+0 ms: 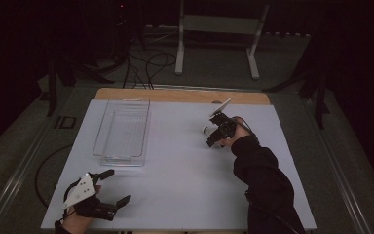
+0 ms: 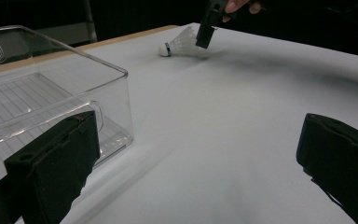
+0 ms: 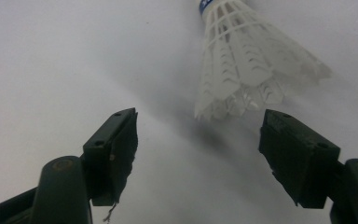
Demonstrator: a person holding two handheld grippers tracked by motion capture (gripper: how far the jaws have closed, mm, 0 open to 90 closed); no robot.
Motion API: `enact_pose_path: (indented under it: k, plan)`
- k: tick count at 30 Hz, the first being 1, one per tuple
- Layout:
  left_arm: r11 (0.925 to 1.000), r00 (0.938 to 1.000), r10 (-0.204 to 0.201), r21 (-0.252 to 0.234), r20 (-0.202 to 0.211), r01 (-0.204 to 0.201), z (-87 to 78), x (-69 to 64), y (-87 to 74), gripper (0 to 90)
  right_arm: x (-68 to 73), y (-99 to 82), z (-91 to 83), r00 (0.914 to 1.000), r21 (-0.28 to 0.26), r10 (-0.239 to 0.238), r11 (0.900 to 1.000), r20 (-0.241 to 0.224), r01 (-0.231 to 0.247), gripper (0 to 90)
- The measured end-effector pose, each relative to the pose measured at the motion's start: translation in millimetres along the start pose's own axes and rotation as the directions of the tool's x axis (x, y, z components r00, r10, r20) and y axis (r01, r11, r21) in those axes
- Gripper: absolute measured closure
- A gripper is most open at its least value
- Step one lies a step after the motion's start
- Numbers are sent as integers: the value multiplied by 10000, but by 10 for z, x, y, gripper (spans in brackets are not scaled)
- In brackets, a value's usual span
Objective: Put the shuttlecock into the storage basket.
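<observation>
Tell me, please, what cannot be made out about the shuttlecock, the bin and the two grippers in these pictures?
- Shuttlecock: in the right gripper view the top edge cuts off its cork; in the high view it is too small and partly behind the right gripper.
- Bin: in the left gripper view the left edge cuts it off.
- Left gripper: in the left gripper view only its fingers show, blurred and cropped by the bottom edge.

Dark room, dim light, black surroundings at 9 and 3 o'clock. Grey carpeted floor (image 1: 214, 73) around table. White rectangular tabletop sheet (image 1: 185, 170) at centre, bare light-wood table edge strip (image 1: 175, 95) along 12 o'clock side. White metal frame stand (image 1: 219, 29) on floor at 12 o'clock. Black cables (image 1: 148, 66) looped on floor at 11 o'clock. Dark tripod legs (image 1: 319, 92) at 2 o'clock.
</observation>
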State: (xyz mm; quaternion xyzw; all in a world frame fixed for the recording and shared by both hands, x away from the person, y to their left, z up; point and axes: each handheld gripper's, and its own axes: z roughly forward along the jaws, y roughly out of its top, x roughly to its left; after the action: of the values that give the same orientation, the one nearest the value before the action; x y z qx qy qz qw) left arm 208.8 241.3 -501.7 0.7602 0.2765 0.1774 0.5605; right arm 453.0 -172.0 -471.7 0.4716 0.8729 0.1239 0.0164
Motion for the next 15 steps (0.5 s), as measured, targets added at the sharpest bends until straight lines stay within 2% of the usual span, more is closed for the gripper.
enact_pose_path:
  k: [6, 15]
  plan:
    - [10000, 10000, -9, 4, 31, 9, 1, 4, -3, 1, -6, 58, 38, 9996, 6, 138, 9999, 231, -139, 326]
    - [10000, 10000, -8, -1, 44, 8, 1, 5, -5, 1, 21, 129, 137, 9993, 173, 231, 9996, 287, -236, 408]
